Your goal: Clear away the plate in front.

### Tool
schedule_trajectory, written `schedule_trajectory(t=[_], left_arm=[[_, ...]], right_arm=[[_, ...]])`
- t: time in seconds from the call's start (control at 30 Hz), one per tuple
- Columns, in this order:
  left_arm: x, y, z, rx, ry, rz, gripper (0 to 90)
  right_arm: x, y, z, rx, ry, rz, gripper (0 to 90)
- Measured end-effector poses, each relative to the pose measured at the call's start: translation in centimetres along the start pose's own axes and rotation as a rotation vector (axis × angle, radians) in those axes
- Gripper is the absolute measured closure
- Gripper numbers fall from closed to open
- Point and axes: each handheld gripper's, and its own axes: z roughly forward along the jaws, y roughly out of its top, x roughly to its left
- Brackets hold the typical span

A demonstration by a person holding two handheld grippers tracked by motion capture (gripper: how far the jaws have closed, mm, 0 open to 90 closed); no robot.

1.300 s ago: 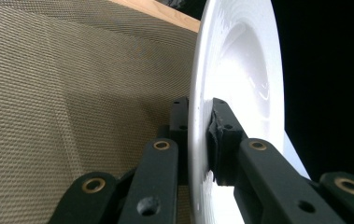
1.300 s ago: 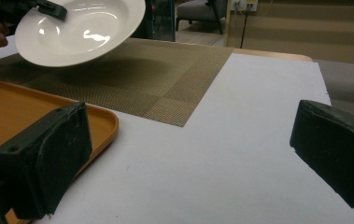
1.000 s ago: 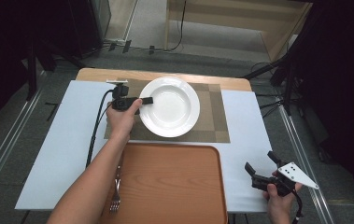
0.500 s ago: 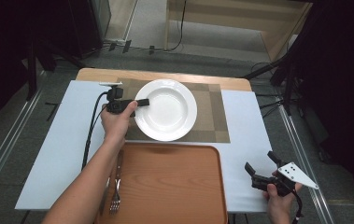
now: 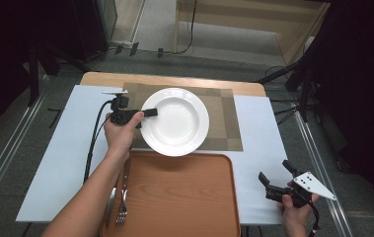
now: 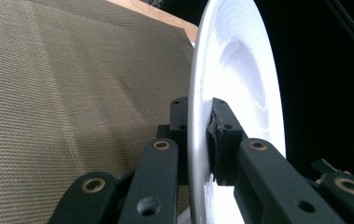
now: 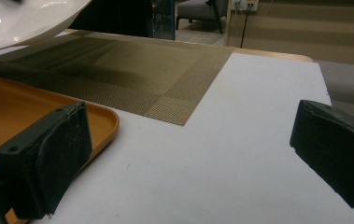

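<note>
A white plate [image 5: 174,121] is held off the table over the woven brown placemat [image 5: 224,123], its near rim above the far edge of the orange tray [image 5: 179,197]. My left gripper [image 5: 147,113] is shut on the plate's left rim. In the left gripper view the plate [image 6: 240,70] is clamped edge-on between the pads of that gripper [image 6: 198,121], with the placemat [image 6: 72,93] behind. My right gripper [image 5: 275,171] stands open at the table's near right corner. In the right gripper view its jaws [image 7: 188,158] frame bare white table, with the plate [image 7: 20,18] at top left.
A fork [image 5: 122,207] lies along the tray's left side beside the person's left forearm. The white table cover [image 5: 66,148] has bare room left of the placemat and right of the tray [image 7: 6,107]. The placemat [image 7: 132,70] reaches the table's wooden far edge.
My left gripper has carried the plate a little toward the near side, so its near rim now overlaps the tray's far edge. The right gripper has kept still.
</note>
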Motion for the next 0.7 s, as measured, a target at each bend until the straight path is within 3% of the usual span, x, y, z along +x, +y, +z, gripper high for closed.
schedule_trajectory(t=[0.53, 0.7], left_arm=[[-0.7, -1.7, -1.3, 0.007, -0.025, 0.015, 79.9], [-0.7, -2.6, -1.8, 0.012, -0.061, 0.000, 79.9]], right_arm=[[0.0, 0.0, 0.0, -0.003, -0.001, -0.003, 0.0], [0.1, 0.0, 0.0, -0.002, -0.001, -0.005, 0.0]])
